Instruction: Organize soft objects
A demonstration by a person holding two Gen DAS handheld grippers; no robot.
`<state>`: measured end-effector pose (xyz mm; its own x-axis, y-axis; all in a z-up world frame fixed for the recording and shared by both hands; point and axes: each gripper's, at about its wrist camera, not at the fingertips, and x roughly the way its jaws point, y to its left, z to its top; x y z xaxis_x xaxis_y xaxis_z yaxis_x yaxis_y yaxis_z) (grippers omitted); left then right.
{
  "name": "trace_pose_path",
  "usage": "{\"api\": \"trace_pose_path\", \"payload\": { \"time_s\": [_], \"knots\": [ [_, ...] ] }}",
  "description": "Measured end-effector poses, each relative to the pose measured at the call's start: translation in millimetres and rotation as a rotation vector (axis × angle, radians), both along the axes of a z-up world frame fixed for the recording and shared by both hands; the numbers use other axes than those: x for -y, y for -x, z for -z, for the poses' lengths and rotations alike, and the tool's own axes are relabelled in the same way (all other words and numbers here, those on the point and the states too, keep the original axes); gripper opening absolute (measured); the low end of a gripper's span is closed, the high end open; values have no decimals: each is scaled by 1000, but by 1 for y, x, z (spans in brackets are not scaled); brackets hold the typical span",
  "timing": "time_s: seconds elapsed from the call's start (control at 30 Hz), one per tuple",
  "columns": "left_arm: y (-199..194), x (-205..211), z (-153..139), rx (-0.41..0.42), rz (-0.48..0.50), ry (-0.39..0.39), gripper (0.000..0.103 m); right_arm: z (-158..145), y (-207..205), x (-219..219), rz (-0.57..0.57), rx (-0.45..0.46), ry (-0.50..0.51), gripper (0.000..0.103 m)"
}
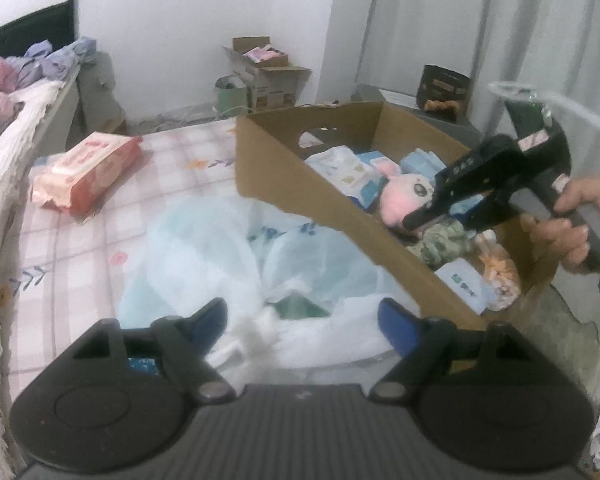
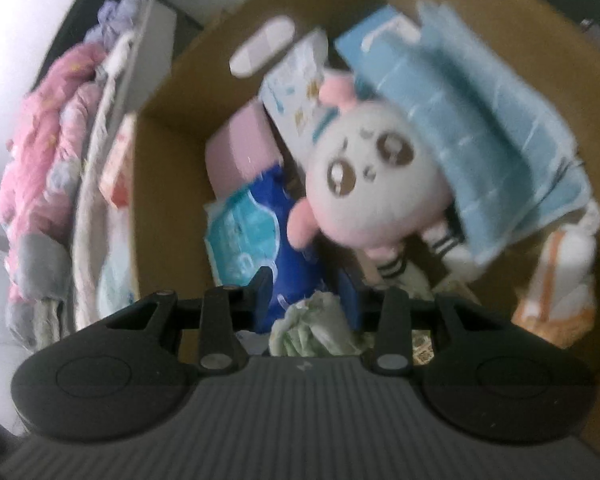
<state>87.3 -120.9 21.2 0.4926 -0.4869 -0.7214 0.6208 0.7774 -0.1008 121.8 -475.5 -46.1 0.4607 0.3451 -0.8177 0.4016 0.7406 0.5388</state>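
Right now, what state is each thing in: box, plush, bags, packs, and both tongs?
Cardboard box: open-topped, on the bed, crowded with soft packs.
Plush doll: lying in the box, face up.
Green crumpled item: between the right tongs; contact unclear.
Left tongs: open wide, empty, over the plastic bag.
Plastic bag: crumpled on the bed, outside the box.
Pink pack: lying on the bed, outside the box.

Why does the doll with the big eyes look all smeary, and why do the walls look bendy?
Right wrist view: the plush doll and the blue packs around it are smeared by motion blur, while the right gripper stays sharper. Left wrist view: steadier, but soft and hazy, with the plastic bag washed out. Both views: the fisheye lens bends straight edges and darkens the corners.
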Motion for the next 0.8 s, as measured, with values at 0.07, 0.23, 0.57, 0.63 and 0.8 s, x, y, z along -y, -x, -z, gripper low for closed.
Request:
{"api": "trace_pose_path", "payload": {
  "time_s": [0.07, 0.23, 0.57, 0.63, 0.8],
  "knots": [
    [-1, -2, 2, -7, -6, 9, 83, 7, -8, -6, -7, -23, 3, 36],
    [3, -3, 7, -3, -6, 14, 84, -6, -15, -7, 15, 10, 38, 36],
    [25, 1, 16, 34, 19, -34, 89, -57, 49, -7, 29, 116, -75, 63],
    [31, 2, 16, 42, 23, -45, 89, -47, 51, -10, 17, 63, -77, 64],
    [45, 0, 13, 65, 21, -53, 91, -17, 28, -6, 45, -34, -63, 66]
  ]
}}
